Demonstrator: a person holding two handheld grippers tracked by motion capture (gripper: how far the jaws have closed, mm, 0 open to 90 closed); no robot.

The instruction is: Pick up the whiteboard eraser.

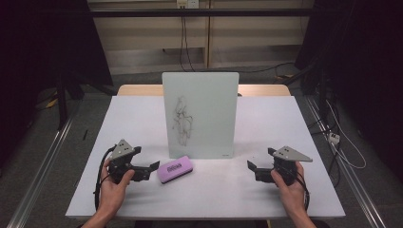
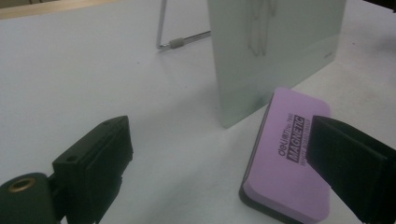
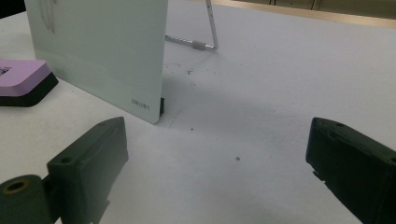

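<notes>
A small glass whiteboard (image 1: 200,114) stands upright on a wire stand at the table's middle, with black scribbles on its face. A purple magnetic eraser (image 1: 175,170) lies flat in front of its lower left corner. My left gripper (image 1: 153,167) rests on the table just left of the eraser, open, with nothing between its jaws. In the left gripper view the eraser (image 2: 287,158) lies partly behind the right jaw, beside the board (image 2: 275,51). My right gripper (image 1: 251,166) sits open at the front right, apart from the board (image 3: 100,51) and eraser (image 3: 23,81).
The white table (image 1: 266,123) has bare room left and right of the board. The board's wire stand (image 3: 205,32) reaches back behind it. Cables hang and lie on the floor beyond the table's far and right edges.
</notes>
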